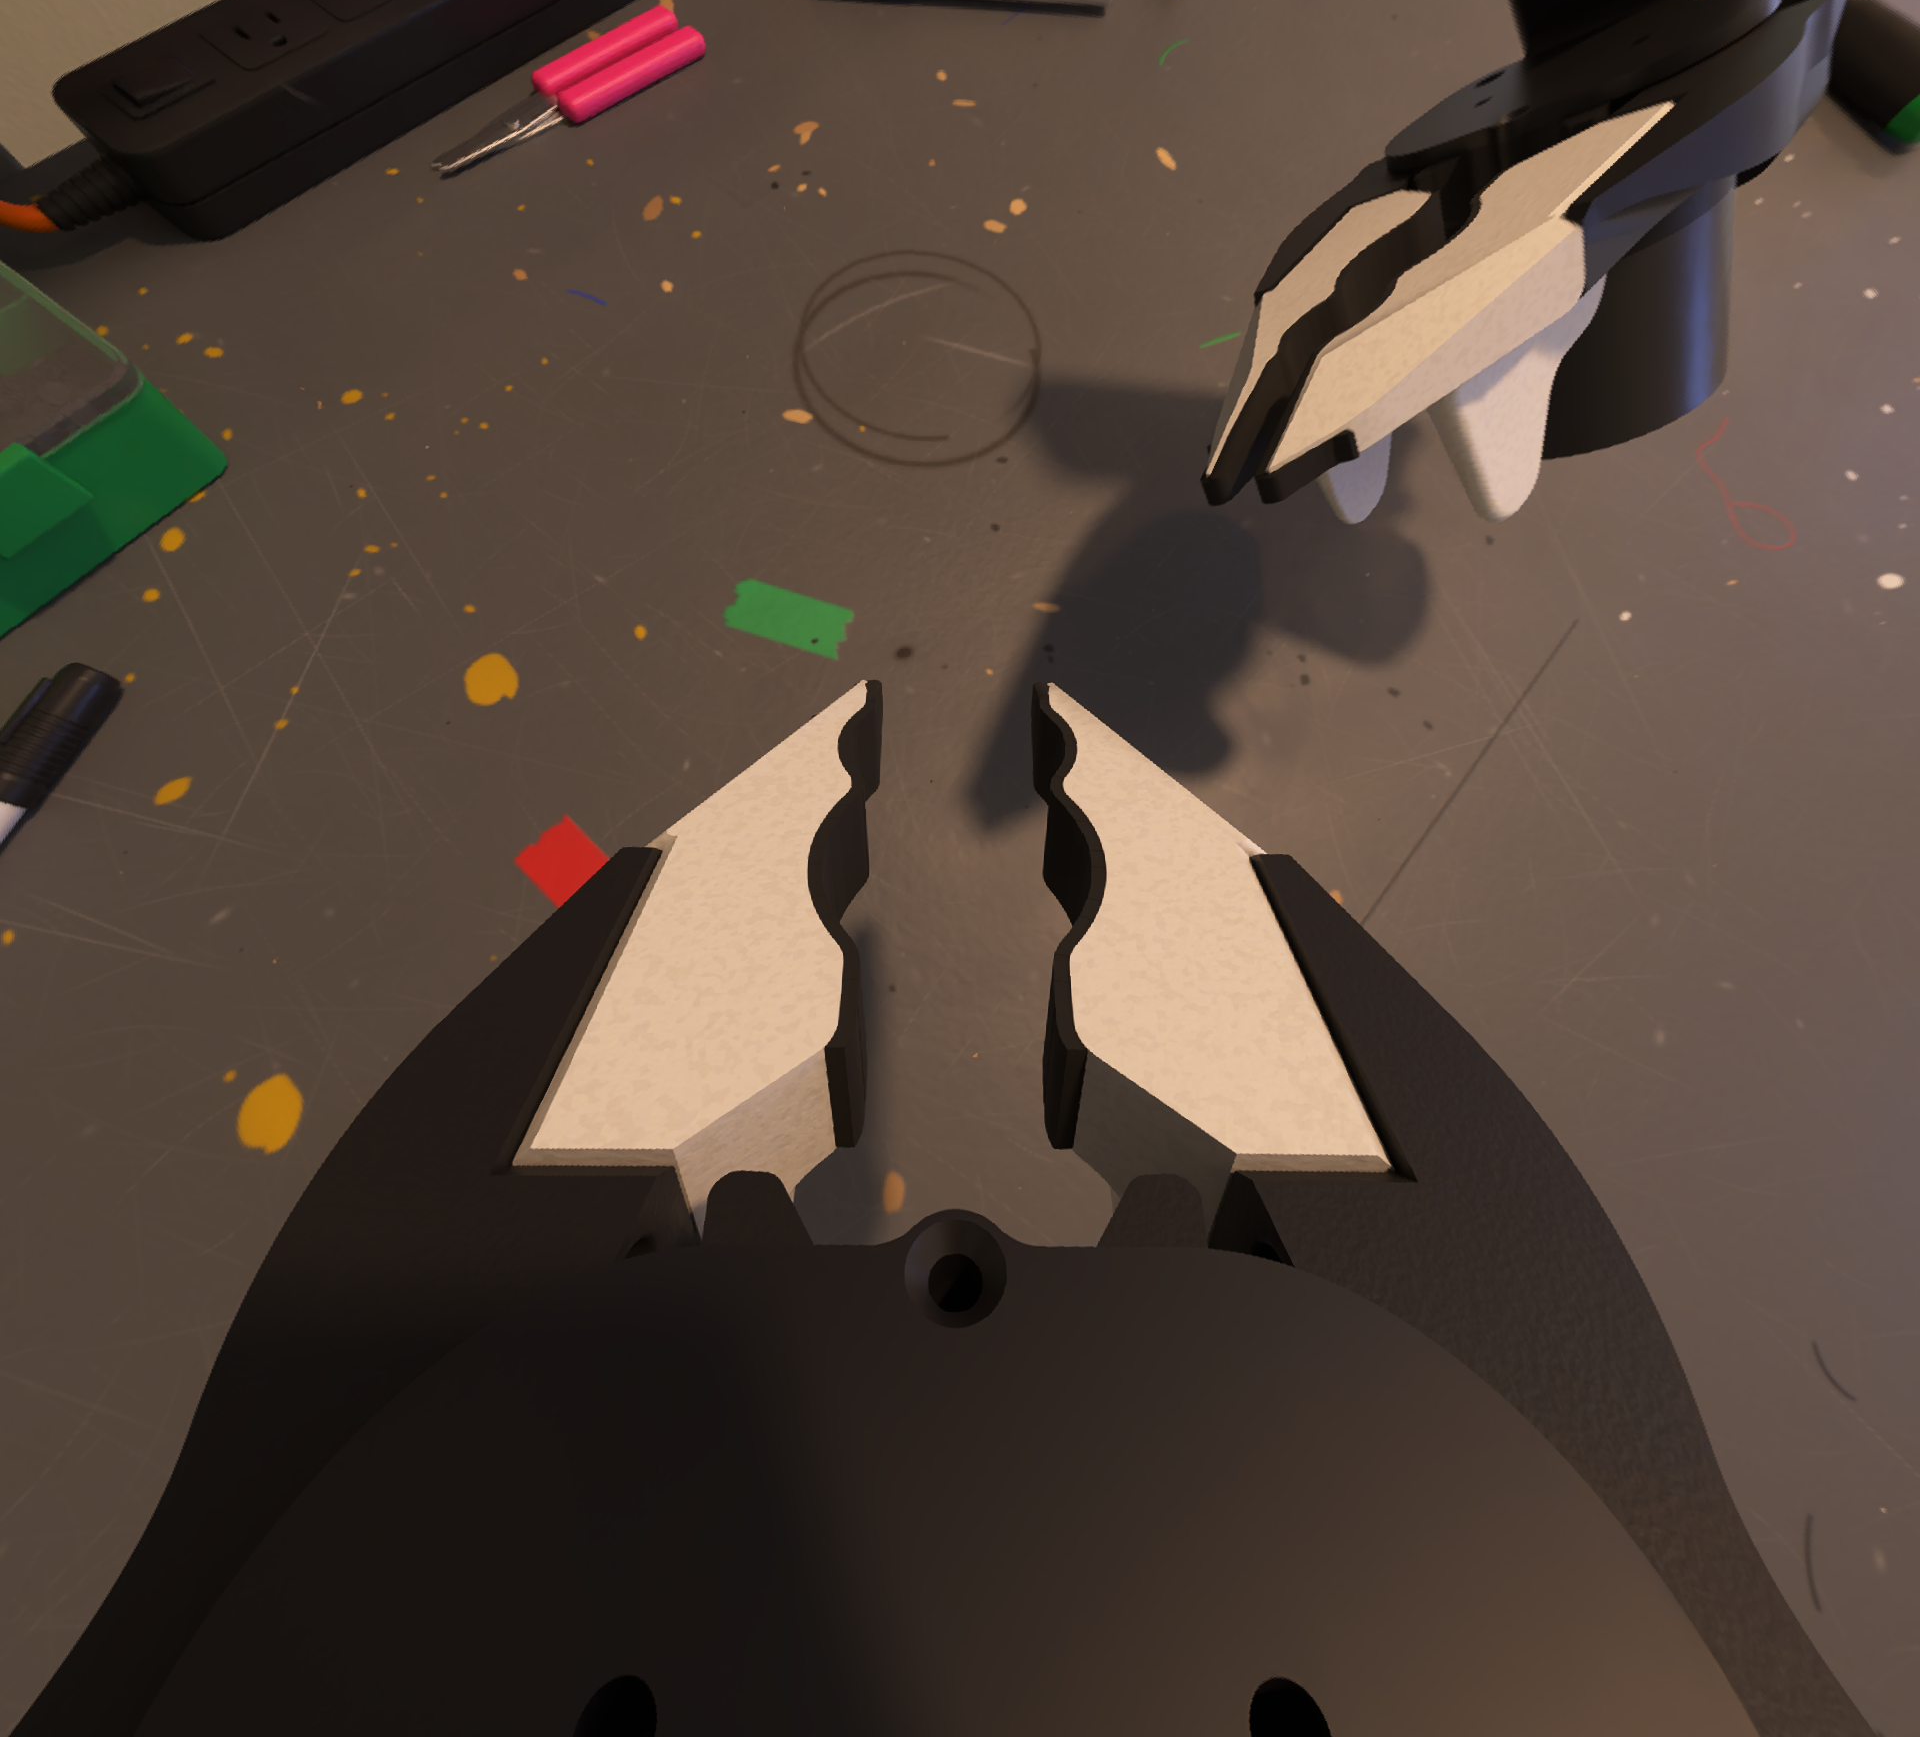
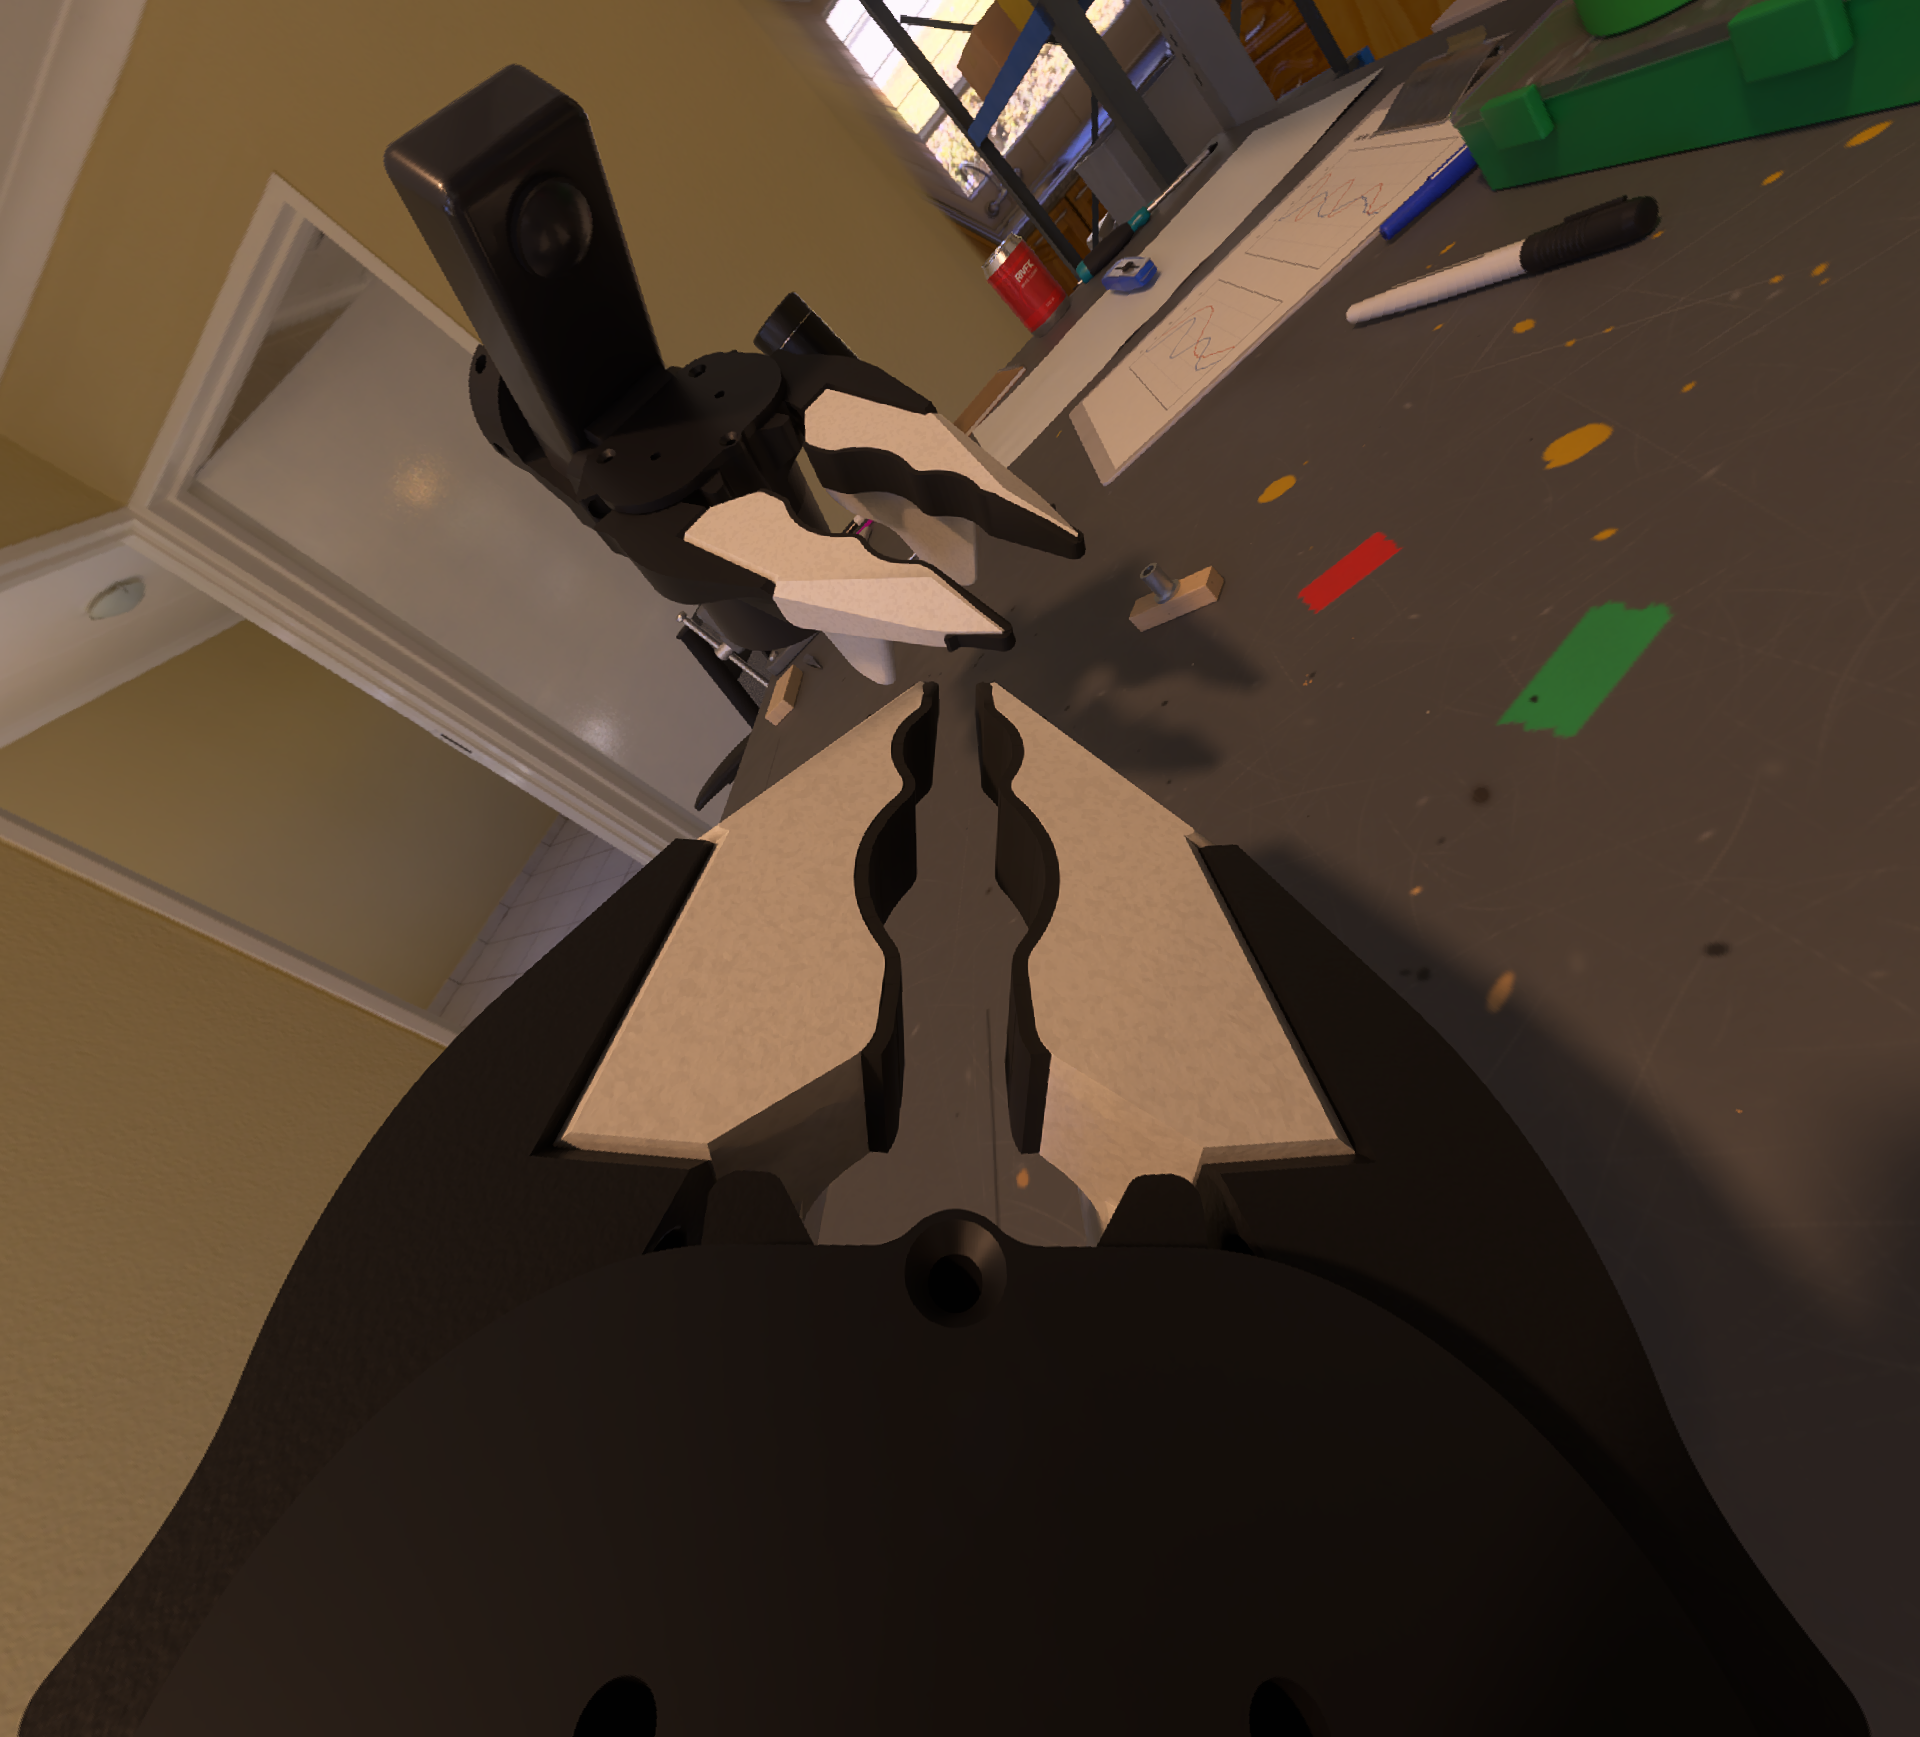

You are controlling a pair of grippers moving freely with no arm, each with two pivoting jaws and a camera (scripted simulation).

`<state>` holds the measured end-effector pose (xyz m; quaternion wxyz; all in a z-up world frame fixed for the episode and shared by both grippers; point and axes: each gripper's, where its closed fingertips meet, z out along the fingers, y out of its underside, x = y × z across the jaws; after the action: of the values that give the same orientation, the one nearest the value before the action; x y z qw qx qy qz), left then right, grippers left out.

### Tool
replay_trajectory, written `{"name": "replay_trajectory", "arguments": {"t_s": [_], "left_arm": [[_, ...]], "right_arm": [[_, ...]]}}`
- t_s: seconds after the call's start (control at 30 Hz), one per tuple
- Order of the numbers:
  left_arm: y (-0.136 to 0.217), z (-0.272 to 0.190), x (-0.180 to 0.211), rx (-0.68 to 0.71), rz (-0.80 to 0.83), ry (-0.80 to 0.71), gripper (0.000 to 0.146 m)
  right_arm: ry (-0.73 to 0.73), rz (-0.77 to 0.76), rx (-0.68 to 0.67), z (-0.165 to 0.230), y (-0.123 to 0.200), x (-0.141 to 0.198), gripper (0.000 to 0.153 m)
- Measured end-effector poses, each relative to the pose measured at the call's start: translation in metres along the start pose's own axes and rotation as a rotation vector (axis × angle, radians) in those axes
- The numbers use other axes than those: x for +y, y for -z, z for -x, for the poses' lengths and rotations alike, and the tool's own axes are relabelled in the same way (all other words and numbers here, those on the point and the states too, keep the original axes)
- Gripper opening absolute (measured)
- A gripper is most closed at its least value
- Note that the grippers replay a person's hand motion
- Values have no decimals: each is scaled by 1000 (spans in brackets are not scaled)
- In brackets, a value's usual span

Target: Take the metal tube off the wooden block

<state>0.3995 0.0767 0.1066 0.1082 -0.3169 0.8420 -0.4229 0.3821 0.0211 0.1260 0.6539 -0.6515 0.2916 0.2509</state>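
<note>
1. While both my tongs hang above the table (image 1: 1558, 1012), neither holds anything: the left gripper (image 1: 956, 700) has its jaws apart with a clear gap, and the right gripper (image 2: 958, 695) has its jaws nearly together, a narrow slit between them, empty.
2. From the right wrist view, the block (image 2: 1179, 601) lies flat on the table, ahead of my right tips and a little to their right, near the red tape (image 2: 1349, 572) and on the side of it toward the left gripper (image 2: 1023, 591).
3. On the block stands the tube (image 2: 1155, 584), small and grey, its long axis pointing away from the tabletop, seemingly seated in the wood at the end farther from the red tape.
4. My left wrist view does not show the block or tube at all; only the right gripper (image 1: 1283, 466) appears there, off to the right.
5. I judge the left gripper nearer: its tips hover just beside the block, but it points away from it and would have to turn.
6. My right jaws look too narrow for the tube and would need to widen.
</note>
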Motion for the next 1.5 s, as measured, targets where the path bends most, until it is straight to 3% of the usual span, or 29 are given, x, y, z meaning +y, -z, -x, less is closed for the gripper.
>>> {"name": "replay_trajectory", "arguments": {"t_s": [0.5,1.5], "left_arm": [[-4,7,0,-30,-19,18,36],[-5,7,1,-44,-7,5,38]], "right_arm": [[3,3,3,-4,4,-3,7],[33,12,33,0,7,-1,7]]}}
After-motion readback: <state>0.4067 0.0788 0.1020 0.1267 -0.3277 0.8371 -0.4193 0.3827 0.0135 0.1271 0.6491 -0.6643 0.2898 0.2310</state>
